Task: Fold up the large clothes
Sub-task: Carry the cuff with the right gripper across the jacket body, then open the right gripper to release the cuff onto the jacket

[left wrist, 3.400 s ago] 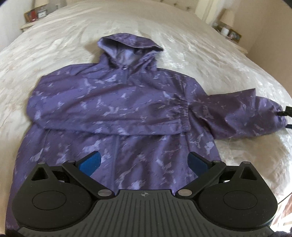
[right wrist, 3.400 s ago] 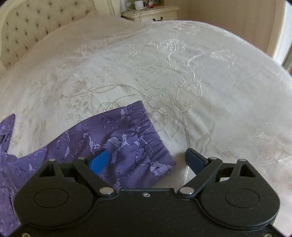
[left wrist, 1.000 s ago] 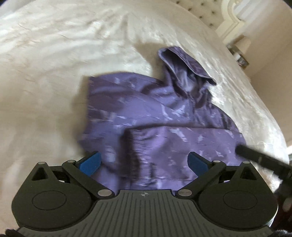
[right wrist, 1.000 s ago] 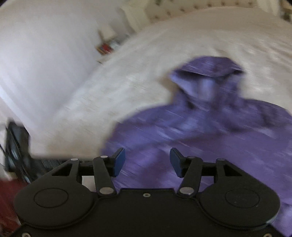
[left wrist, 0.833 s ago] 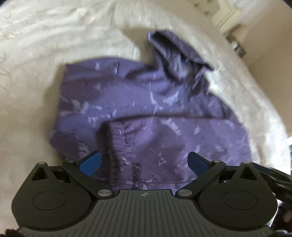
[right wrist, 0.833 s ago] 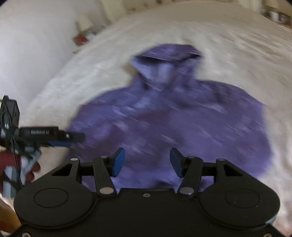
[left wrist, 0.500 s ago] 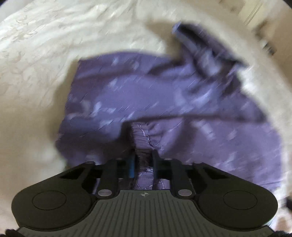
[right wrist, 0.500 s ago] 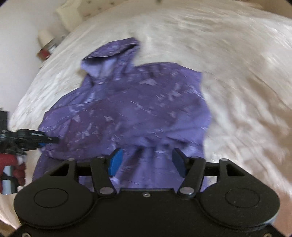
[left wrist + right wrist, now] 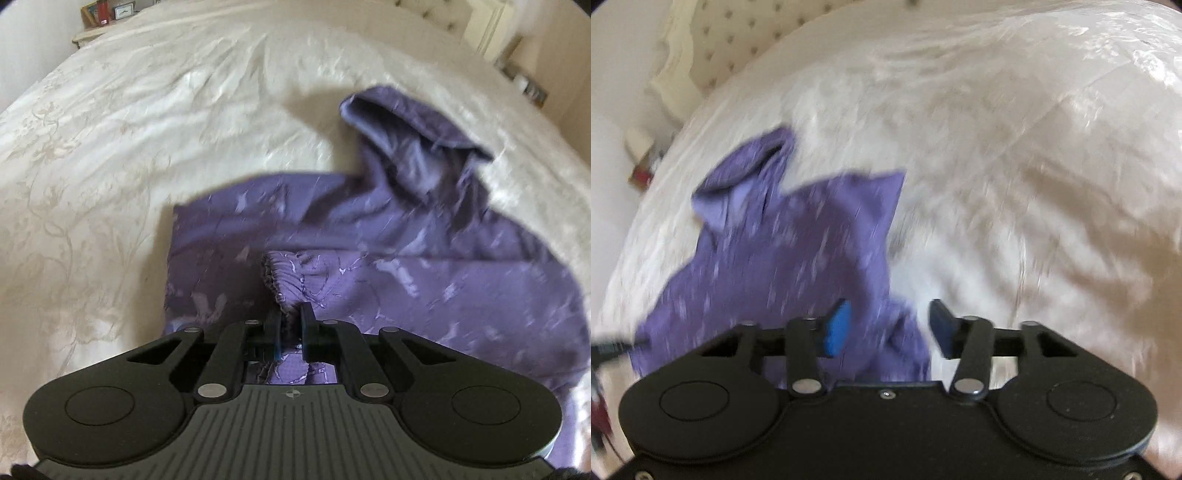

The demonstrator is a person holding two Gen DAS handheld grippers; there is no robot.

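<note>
Purple hooded jacket (image 9: pixel 424 258) lies flat on the cream bedspread (image 9: pixel 129 129), hood (image 9: pixel 410 133) pointing toward the headboard, both sleeves folded across the chest. Fabric looks thin, light, limp and probably slick, so it should drag and slide if pulled one-handed; the gathered elastic cuff (image 9: pixel 280 273) is the thickest, least slippery place to pinch.

Left gripper (image 9: pixel 290 319) has its jaws nearly together, clamped on that cuff. Right gripper (image 9: pixel 890 325) is partly open, holding nothing, hovering over the jacket's right edge; that view is motion-blurred.

Versus 3.4 s ago: the right sleeve lay stretched out on the bed, now it's folded in. The left gripper was wide open until 0.8 s ago.
</note>
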